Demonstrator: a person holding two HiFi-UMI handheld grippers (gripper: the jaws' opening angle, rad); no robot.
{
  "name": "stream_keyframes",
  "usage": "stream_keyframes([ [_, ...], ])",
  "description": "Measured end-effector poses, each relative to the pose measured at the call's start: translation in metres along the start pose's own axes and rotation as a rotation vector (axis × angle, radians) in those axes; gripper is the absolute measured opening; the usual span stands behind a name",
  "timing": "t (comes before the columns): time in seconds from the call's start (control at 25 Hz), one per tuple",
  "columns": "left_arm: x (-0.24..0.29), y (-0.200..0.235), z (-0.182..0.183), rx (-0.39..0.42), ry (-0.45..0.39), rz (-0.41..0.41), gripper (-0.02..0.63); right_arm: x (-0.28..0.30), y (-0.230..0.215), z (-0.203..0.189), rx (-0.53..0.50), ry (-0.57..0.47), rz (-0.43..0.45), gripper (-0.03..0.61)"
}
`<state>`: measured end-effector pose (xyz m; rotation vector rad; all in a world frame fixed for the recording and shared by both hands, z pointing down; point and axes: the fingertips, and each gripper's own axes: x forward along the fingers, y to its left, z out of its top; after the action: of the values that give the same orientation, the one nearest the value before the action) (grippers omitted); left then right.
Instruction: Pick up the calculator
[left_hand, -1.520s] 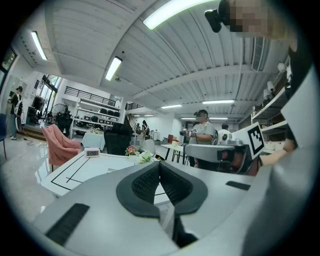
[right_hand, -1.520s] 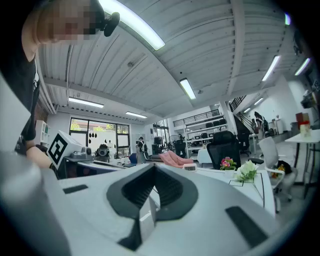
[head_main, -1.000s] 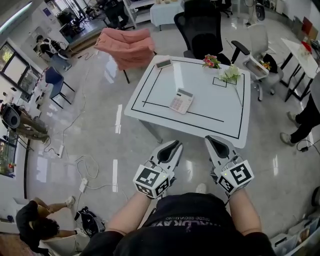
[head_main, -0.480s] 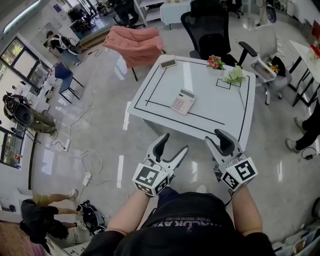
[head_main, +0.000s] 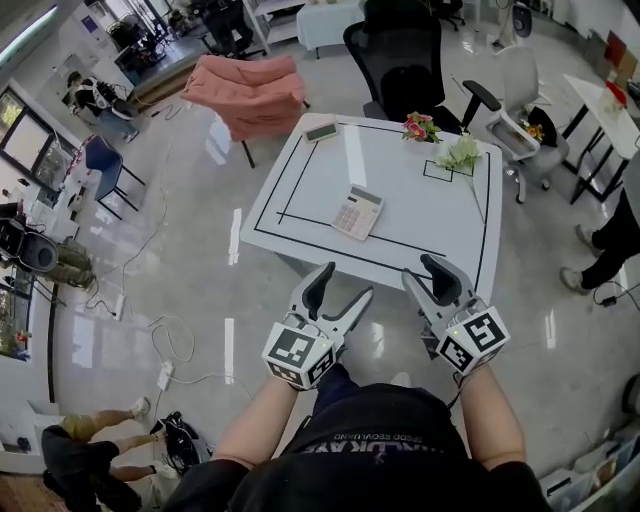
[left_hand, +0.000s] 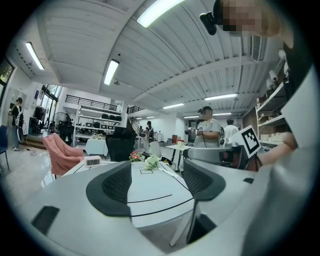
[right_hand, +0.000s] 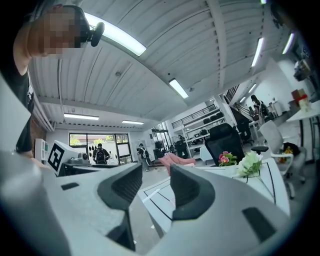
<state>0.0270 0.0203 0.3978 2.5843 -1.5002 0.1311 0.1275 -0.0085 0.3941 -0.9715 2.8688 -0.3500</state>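
Observation:
A white calculator (head_main: 358, 212) lies flat near the middle of the white table (head_main: 455, 225), inside a rectangle of black tape. Both grippers hang in front of the table's near edge, over the floor and apart from the calculator. In the head view my left gripper (head_main: 343, 285) is open with nothing between its fingers. Beside it, my right gripper (head_main: 424, 271) is also open and empty. The left gripper view looks level across the tabletop between spread jaws (left_hand: 155, 182). The right gripper view shows the table's corner past its parted jaws (right_hand: 152, 187). Neither gripper view shows the calculator.
A small digital clock (head_main: 322, 129), a pink flower bunch (head_main: 420, 127) and white flowers (head_main: 461, 152) sit along the table's far side. A pink armchair (head_main: 250, 92) and a black office chair (head_main: 400, 60) stand behind it. Cables (head_main: 170, 340) trail on the floor at left.
Both grippers went from shut to open. They also moved forward, closer to the table's near edge.

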Motion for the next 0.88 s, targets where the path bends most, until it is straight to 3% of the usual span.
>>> stream_keyframes([
  [0.52, 0.039, 0.119, 0.009, -0.053, 0.037, -0.155, 0.314, 0.114, -0.026, -0.014, 0.084, 0.039, -0.17, 0.16],
  [0.88, 0.055, 0.173, 0.008, -0.067, 0.053, -0.267, 0.314, 0.169, -0.036, -0.021, 0.089, 0.044, -0.274, 0.16],
])
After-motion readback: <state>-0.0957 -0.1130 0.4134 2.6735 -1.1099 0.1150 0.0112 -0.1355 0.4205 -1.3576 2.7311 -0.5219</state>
